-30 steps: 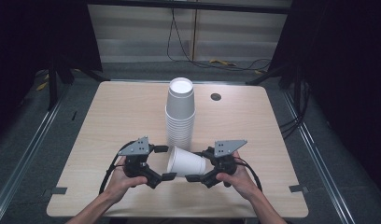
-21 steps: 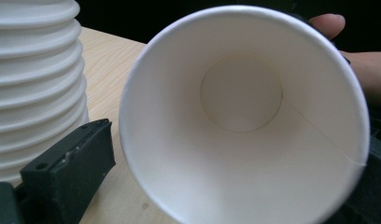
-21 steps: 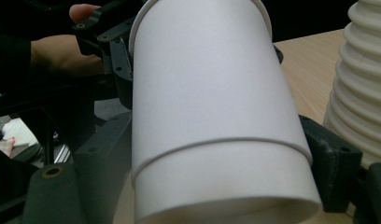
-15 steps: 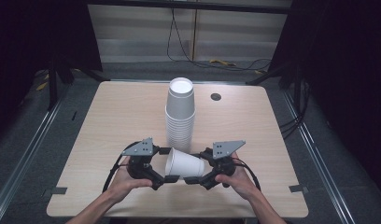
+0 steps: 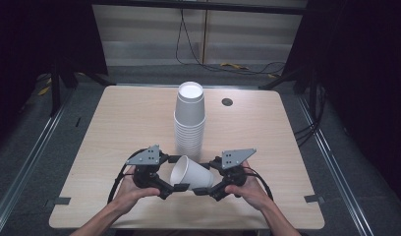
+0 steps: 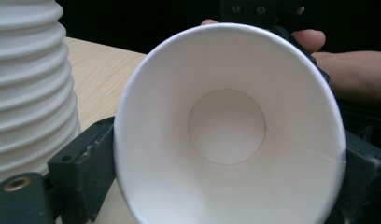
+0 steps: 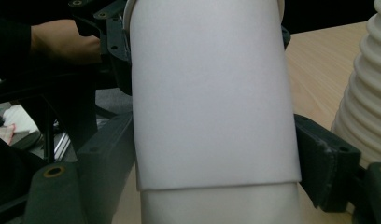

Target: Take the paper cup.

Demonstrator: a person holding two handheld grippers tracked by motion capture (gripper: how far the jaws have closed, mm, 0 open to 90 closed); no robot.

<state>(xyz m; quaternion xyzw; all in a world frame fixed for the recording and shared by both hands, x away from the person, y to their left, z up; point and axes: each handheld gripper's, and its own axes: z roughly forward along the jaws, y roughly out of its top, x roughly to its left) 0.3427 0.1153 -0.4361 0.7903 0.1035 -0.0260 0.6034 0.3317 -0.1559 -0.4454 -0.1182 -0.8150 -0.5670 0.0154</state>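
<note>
Now: white paper cup (image 5: 191, 173) sideways, held above light wooden tabletop (image 5: 115, 128) before tall white cup stack (image 5: 189, 118). Right hand-held gripper (image 5: 204, 189) pinches base; left hand-held gripper (image 5: 176, 187), jaws just closing, hugs rim. Best squeeze gently, avoid crushing rim.

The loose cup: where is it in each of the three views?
High view: loose cup lies on its side at bottom centre, between both tongs.
Left gripper view: its open mouth faces the camera, centre.
Right gripper view: its outer wall stands at centre.
Shared landmark: the cup stack.
</note>
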